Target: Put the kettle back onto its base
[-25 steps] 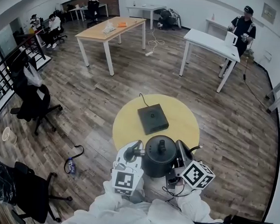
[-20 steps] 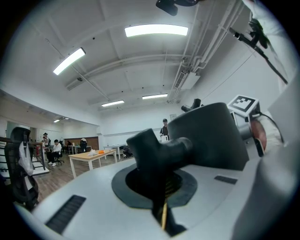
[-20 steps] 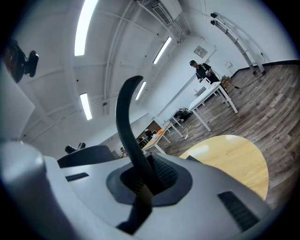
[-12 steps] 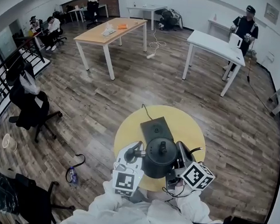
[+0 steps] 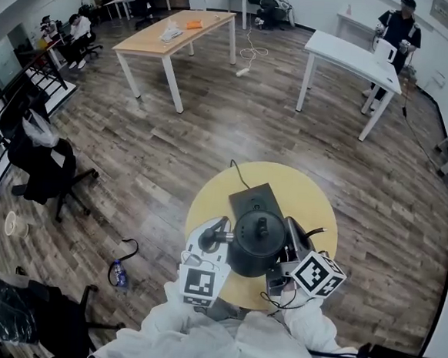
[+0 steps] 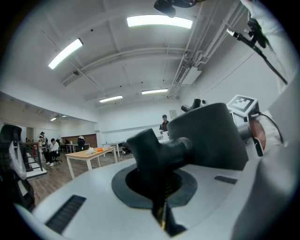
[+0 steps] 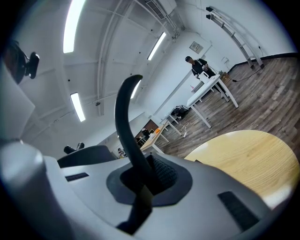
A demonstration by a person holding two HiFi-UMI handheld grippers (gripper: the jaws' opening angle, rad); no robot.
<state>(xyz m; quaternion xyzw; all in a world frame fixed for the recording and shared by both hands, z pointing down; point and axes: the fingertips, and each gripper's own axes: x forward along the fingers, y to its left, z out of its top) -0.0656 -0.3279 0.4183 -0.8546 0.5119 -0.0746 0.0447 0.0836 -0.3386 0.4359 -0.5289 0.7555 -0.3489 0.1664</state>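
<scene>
Both tools are clamped shut on the matte black, dome-lidded kettle [image 5: 257, 243]: the left tool [image 5: 214, 241] on its stubby spout [image 6: 161, 150], the right tool [image 5: 292, 248] on its thin curved handle [image 7: 126, 126]. Over the last second the kettle has travelled across the round yellow wooden desk [image 5: 315, 201] and now overlaps the near edge of the flat, square black base [image 5: 252, 200], so setting down looks close
</scene>
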